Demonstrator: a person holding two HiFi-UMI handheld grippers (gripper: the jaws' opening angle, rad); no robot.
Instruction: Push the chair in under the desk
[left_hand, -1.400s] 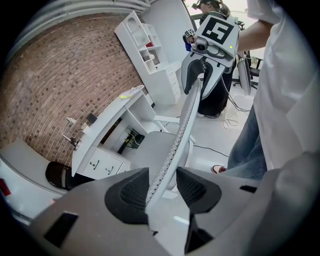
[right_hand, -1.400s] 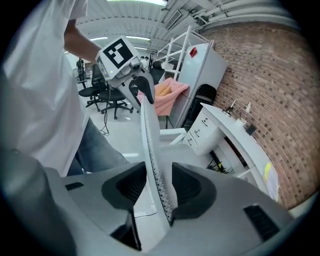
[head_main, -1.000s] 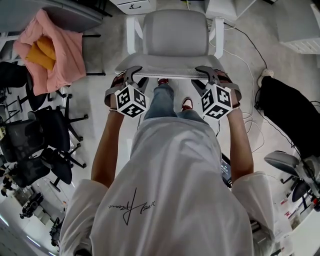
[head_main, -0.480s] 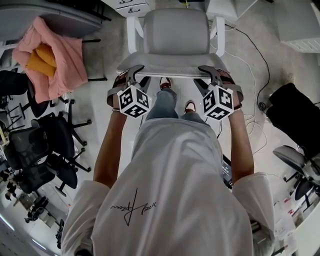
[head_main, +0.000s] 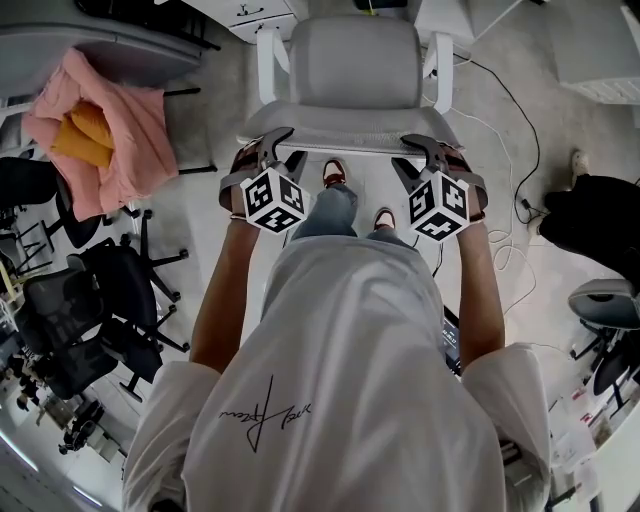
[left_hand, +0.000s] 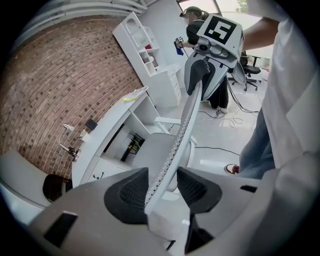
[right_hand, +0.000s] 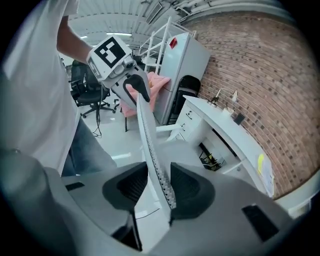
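Chair, grey with white armrests, stands just beyond the person's shoes, its seat facing the white desk by the brick wall. The left gripper and right gripper straddle the backrest's top edge, jaws wide. The right's have just been closing, seemingly with a gap still at one pad. Black office chairs and a pink cloth crowd the left, and loose cables lie on the right. Open floor runs beside both armrests.

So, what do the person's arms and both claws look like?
The left claw and right claw are grey, with black textured pads and a black-and-white marker cube each. Sleeves: short, white. The right claw's jaws have just been closing, the backrest between them.
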